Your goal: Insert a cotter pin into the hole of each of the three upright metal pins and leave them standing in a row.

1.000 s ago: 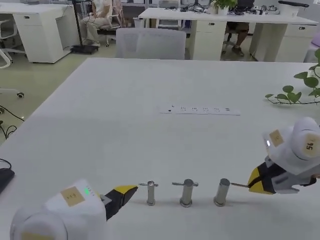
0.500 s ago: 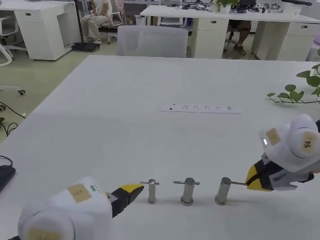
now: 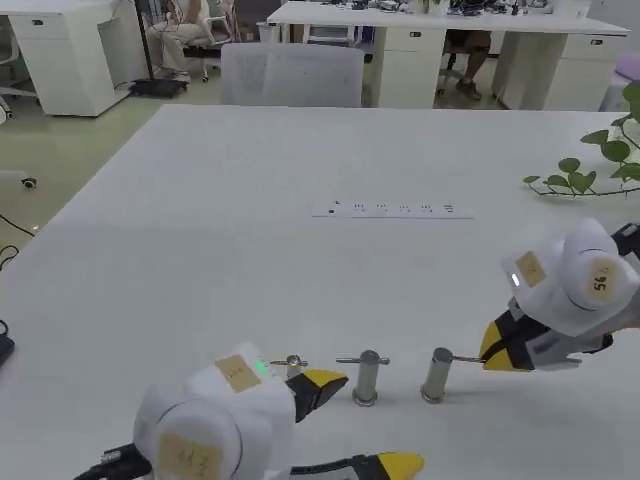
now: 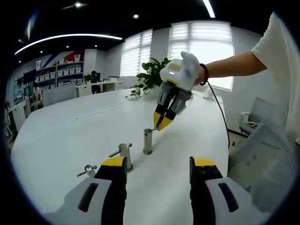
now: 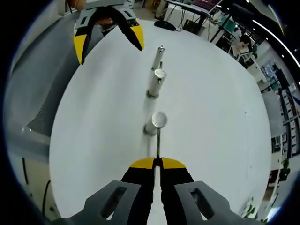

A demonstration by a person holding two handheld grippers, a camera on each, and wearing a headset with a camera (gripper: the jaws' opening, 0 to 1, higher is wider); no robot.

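Three upright metal pins stand in a row near the table's front edge. The left pin [image 3: 293, 364] and the middle pin [image 3: 367, 376] each carry a cotter pin crosswise. My right gripper [image 3: 487, 354] is shut on a cotter pin [image 3: 465, 357] whose tip touches the right pin [image 3: 437, 375] near its top. In the right gripper view the cotter pin [image 5: 158, 140] reaches the nearest pin [image 5: 155, 123]. My left gripper [image 3: 362, 422] is open in front of the row, its jaws wide apart [image 4: 158, 164], holding nothing. It partly covers the left pin in the head view.
A white power strip [image 3: 392, 209] lies mid-table. A leafy plant [image 3: 590, 165] trails over the right edge. A grey chair [image 3: 291, 75] stands behind the table, with desks and seated people beyond. The white tabletop [image 3: 220, 250] around the row is bare.
My left gripper has moved right along the row's front and now shows both jaws spread apart. The right gripper still holds the cotter pin at the right pin. The camera has shifted.
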